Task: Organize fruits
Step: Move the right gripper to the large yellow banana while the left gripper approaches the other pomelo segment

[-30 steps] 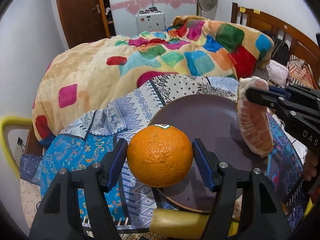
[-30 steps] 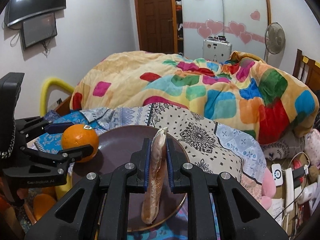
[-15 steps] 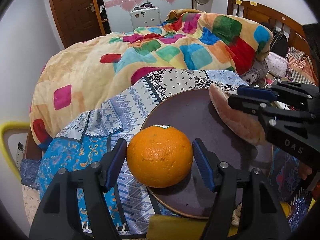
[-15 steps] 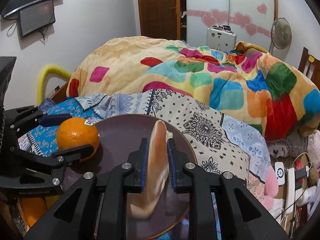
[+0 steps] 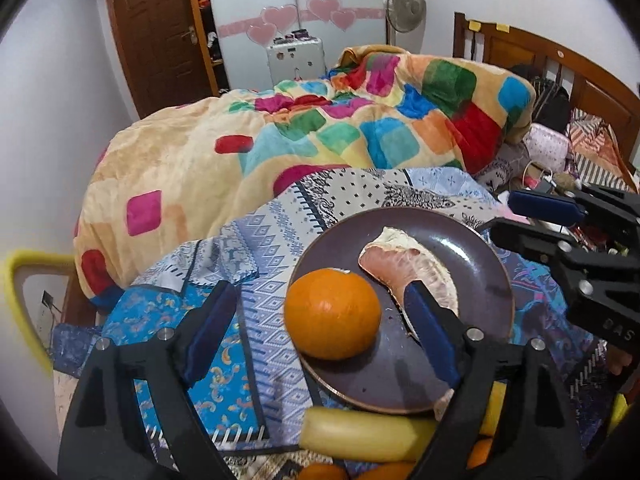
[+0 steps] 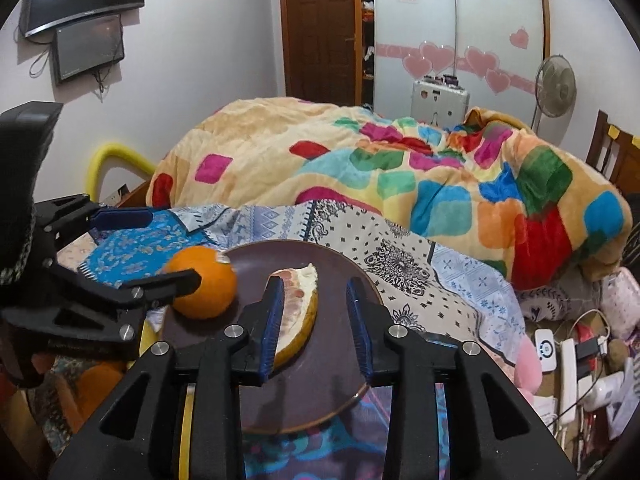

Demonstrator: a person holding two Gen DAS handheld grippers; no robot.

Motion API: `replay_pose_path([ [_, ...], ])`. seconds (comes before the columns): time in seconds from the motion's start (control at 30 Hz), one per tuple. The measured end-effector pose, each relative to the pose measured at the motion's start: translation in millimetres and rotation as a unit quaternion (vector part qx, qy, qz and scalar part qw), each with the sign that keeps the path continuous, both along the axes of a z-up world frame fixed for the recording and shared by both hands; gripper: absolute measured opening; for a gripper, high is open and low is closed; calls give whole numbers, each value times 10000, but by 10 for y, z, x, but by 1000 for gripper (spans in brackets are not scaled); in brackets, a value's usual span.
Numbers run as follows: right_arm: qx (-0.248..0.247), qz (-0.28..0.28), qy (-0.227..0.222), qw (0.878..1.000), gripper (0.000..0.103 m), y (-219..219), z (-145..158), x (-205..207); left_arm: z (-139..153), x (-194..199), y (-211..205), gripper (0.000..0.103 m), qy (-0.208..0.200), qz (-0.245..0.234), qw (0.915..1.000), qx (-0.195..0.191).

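An orange (image 5: 332, 314) sits on the left rim of a dark brown plate (image 5: 472, 256). A peeled pomelo wedge (image 5: 408, 268) lies on the plate beside it. My left gripper (image 5: 320, 324) is open, its jaws wide on either side of the orange, not touching it. My right gripper (image 6: 316, 316) is open, its blue pads apart, the left pad beside the pomelo wedge (image 6: 298, 304). The orange (image 6: 204, 288) and plate (image 6: 360, 364) also show in the right wrist view. The right gripper shows at the right edge of the left wrist view (image 5: 560, 224).
The plate rests on patterned cloths (image 5: 224, 364) on a bed with a colourful blanket (image 5: 340, 132). A banana (image 5: 360, 436) and more oranges (image 5: 384, 472) lie near the front edge. A wooden headboard (image 5: 560, 68) is at the right. Cables and chargers (image 6: 568, 352) lie right.
Both grippers have opened. The orange was let go onto the plate's left rim and the pomelo wedge now lies flat on the plate. Both grippers have drawn back slightly.
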State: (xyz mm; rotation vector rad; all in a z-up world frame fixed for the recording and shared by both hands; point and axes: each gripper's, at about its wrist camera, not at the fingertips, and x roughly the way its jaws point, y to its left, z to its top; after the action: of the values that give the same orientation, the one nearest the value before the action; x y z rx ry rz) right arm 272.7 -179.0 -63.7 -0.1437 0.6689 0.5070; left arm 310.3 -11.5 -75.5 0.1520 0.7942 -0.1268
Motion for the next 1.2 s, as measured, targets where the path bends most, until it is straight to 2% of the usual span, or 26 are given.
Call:
replay_pose_path([
  [0.1,41,2,-145,9999,39,-34,91,-162,93,-135,40,86,-95,65,9999,-25],
  [0.4,96,73,-307,9995,40,-75,219,-639,231,-670,154,94,-191,236,9995,-129],
  [0.5,137,128,-288,9994,43,-78,219,-786,216,-852,192,97,-151,317,9993,-152],
  [0.67,190,130,-255,9994,44,-114,181,-1013,130,-1115,195,100,-60,479,9988,-31],
  [0.87,127,121,-199,9996,45,-187,93,-1273,-34,-1408,148,102,163,598,9978,-224],
  [1.03,182,64,-111,9998,50,-275,12,-1392,-228,-1602,54,102,375,711,9963,-316],
  [1.2,197,10,-54,9998,50,-348,-81,-1469,-349,-1780,-18,102,385,832,9951,-368],
])
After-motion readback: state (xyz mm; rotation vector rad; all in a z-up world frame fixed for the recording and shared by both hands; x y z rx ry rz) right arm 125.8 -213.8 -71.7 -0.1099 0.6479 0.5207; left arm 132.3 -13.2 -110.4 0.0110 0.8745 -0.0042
